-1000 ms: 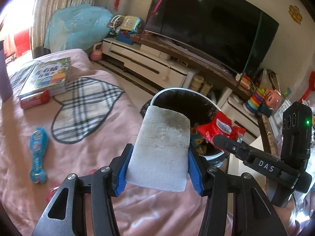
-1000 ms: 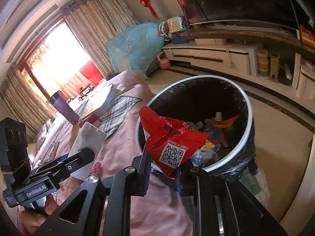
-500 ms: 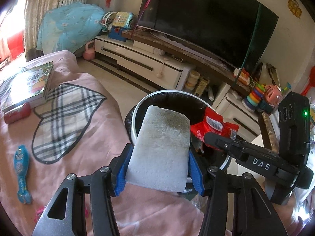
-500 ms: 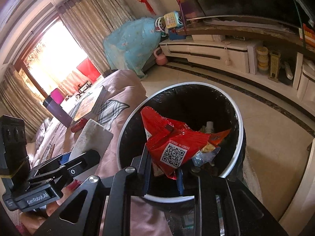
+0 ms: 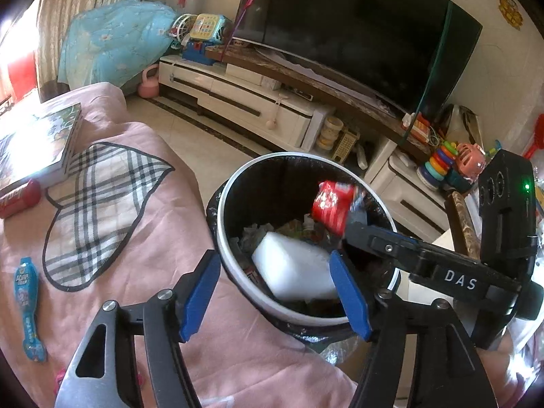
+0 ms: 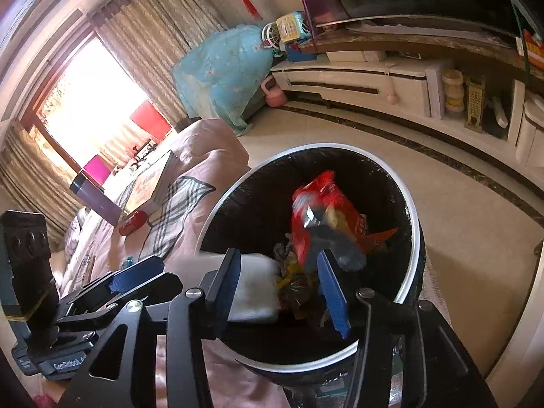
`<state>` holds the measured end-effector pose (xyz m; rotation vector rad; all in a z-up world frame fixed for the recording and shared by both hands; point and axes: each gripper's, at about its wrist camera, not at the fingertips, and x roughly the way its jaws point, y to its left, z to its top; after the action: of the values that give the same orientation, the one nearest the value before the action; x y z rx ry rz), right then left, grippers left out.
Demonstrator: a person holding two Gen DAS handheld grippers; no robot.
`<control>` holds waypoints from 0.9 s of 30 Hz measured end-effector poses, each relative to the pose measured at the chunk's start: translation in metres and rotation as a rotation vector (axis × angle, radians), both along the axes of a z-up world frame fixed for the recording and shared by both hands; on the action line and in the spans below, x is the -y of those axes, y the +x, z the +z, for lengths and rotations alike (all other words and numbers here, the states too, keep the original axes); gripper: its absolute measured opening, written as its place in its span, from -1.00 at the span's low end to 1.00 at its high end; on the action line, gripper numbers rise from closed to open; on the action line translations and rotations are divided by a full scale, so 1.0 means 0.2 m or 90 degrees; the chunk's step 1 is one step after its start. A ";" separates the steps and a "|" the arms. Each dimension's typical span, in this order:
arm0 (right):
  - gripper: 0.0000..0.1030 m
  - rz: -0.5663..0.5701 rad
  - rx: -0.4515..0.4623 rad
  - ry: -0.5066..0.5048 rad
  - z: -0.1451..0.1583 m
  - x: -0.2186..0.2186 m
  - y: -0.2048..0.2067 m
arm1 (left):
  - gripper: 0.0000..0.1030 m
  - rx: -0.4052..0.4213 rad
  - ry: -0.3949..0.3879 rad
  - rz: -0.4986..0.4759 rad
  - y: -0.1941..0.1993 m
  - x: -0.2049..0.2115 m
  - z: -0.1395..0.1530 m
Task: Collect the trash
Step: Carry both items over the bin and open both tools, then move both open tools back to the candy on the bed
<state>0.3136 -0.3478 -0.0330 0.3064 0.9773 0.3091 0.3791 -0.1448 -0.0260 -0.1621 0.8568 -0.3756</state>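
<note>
Both grippers hang over the bin (image 5: 222, 238), jaws wide and empty; the left gripper (image 5: 275, 292) has the sponge (image 5: 292, 268) lying below it on the rubbish inside the rim; the right gripper (image 6: 278, 282) has the red wrapper (image 6: 323, 210) blurred, apparently falling, within the bin's mouth. To drop well, keep the jaws spread and centred above the opening until each piece settles; lift straight up, clear of the rim, so nothing snags on the liner.

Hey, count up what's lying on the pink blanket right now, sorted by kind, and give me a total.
Book: 1
Red tube-shaped item: 1
Blue toy packet: 1
Purple bottle: 1
Total: 4, on the pink blanket
</note>
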 end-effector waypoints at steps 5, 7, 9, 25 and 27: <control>0.07 -0.006 0.007 0.003 0.02 0.00 -0.04 | 0.32 0.001 -0.004 0.014 -0.08 -0.06 0.00; 0.13 -0.007 0.013 0.003 0.04 -0.01 -0.06 | 0.33 -0.001 -0.007 0.026 -0.13 -0.11 -0.01; 0.21 -0.007 0.022 0.005 0.05 -0.03 -0.09 | 0.34 -0.004 -0.012 0.036 -0.18 -0.16 -0.01; 0.81 0.075 0.055 0.022 -0.01 -0.49 -0.44 | 0.34 -0.013 -0.014 0.165 -0.66 -0.72 -0.02; 0.81 0.094 0.052 0.020 -0.02 -0.55 -0.46 | 0.34 -0.016 -0.017 0.180 -0.70 -0.78 -0.02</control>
<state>0.2216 -0.2387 -0.0371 0.2487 0.9162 0.4687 0.2396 0.0107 -0.0296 -0.3087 0.8404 -0.1210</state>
